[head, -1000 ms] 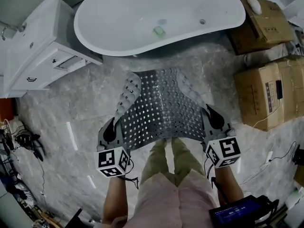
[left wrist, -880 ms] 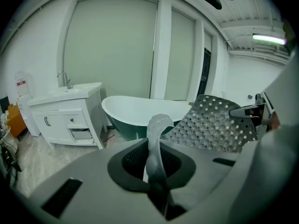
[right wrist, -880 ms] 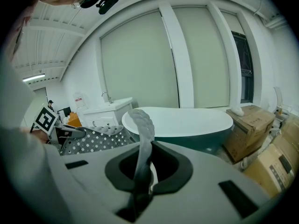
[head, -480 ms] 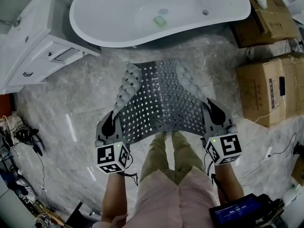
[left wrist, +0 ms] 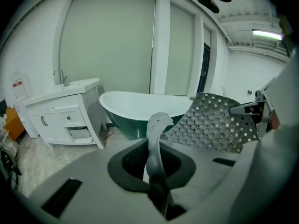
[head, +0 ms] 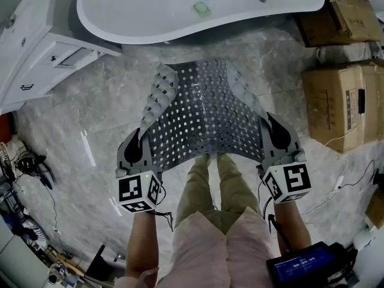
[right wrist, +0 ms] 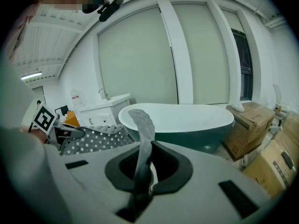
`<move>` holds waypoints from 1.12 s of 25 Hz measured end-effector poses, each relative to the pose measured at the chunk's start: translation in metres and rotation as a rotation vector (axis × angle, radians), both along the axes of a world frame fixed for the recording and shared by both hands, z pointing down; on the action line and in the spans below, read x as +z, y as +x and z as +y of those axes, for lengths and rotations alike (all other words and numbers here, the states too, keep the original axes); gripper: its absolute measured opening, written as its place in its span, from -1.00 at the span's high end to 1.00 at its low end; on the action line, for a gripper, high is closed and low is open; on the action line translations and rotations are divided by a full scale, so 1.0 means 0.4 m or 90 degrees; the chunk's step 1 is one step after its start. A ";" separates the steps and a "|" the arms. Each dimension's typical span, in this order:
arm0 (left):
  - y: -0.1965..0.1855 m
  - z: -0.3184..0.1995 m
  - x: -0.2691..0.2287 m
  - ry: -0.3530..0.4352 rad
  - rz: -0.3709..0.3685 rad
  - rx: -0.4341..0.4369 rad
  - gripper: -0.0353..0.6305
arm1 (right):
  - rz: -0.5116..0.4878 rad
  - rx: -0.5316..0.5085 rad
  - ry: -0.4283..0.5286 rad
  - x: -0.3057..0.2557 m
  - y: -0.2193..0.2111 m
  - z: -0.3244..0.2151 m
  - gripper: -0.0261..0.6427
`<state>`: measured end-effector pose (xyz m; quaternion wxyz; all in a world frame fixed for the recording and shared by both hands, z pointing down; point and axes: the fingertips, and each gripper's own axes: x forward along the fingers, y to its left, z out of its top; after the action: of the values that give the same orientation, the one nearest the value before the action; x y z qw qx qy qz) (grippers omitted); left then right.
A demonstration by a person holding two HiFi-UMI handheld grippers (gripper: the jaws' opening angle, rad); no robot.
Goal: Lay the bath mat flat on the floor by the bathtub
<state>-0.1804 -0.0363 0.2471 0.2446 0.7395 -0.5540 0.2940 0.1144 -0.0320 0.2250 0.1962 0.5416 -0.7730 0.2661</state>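
From the head view, the bath mat (head: pixel 204 116) hangs in the air between the 2 grippers, sagging in the middle. Its 2 side edges curl upward and its far edge reaches toward the bathtub (head: pixel 180 36). The left hand-held gripper (head: pixel 133 152) pinches the near left corner and the right hand-held gripper (head: pixel 278 138) pinches the near right corner. The person's legs (head: pixel 213 188) stand just behind the mat's near edge. A white vanity cabinet (head: pixel 42 59) stands to the left of the tub and cardboard boxes (head: pixel 339 104) to the right. The marble floor (head: pixel 90 131) lies bare beneath the mat.

In the left gripper view, the jaws are closed tight on a thin strip of mat edge that rises up out of them. The perforated sheet stretches away to the right, with the tub beyond it.

In the right gripper view, the jaws are likewise clamped on the mat's curled edge. The sheet runs off to the left, and the tub and boxes lie ahead.

By my reading, the mat is spread out and lined up beside the tub but not yet lowered. What is left is to bring it down flat onto the floor and let go.
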 end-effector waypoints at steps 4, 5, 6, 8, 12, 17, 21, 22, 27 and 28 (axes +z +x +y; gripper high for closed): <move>0.005 0.006 0.033 -0.006 0.002 0.006 0.79 | 0.002 -0.003 -0.002 0.023 -0.006 0.000 0.84; 0.002 0.001 0.044 -0.006 0.002 0.007 0.79 | 0.003 -0.004 -0.001 0.031 -0.010 -0.006 0.84; -0.002 -0.006 0.056 -0.007 0.002 0.008 0.79 | 0.004 -0.004 -0.001 0.039 -0.016 -0.013 0.84; -0.013 -0.016 0.080 -0.009 0.002 0.007 0.79 | 0.005 -0.004 -0.002 0.060 -0.024 -0.023 0.84; -0.010 -0.014 0.134 -0.013 0.000 0.009 0.79 | 0.004 -0.001 -0.007 0.110 -0.015 -0.017 0.84; -0.006 -0.008 0.199 -0.016 0.002 0.008 0.79 | 0.015 0.010 -0.007 0.185 0.002 0.003 0.84; 0.004 0.018 0.248 -0.018 0.008 0.000 0.79 | 0.018 0.025 -0.010 0.257 0.021 0.042 0.84; 0.007 0.023 0.255 -0.020 0.010 0.000 0.79 | 0.020 0.028 -0.010 0.265 0.025 0.048 0.84; 0.000 0.025 0.274 -0.022 0.016 -0.002 0.79 | 0.030 0.024 -0.001 0.273 0.020 0.057 0.84; 0.002 0.026 0.277 -0.020 0.016 -0.001 0.79 | 0.032 0.022 0.003 0.275 0.021 0.059 0.84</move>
<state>-0.1798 -0.0259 0.3579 0.2630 0.7386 -0.5471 0.2931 0.1228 -0.0084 0.3350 0.2096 0.5617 -0.7589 0.2542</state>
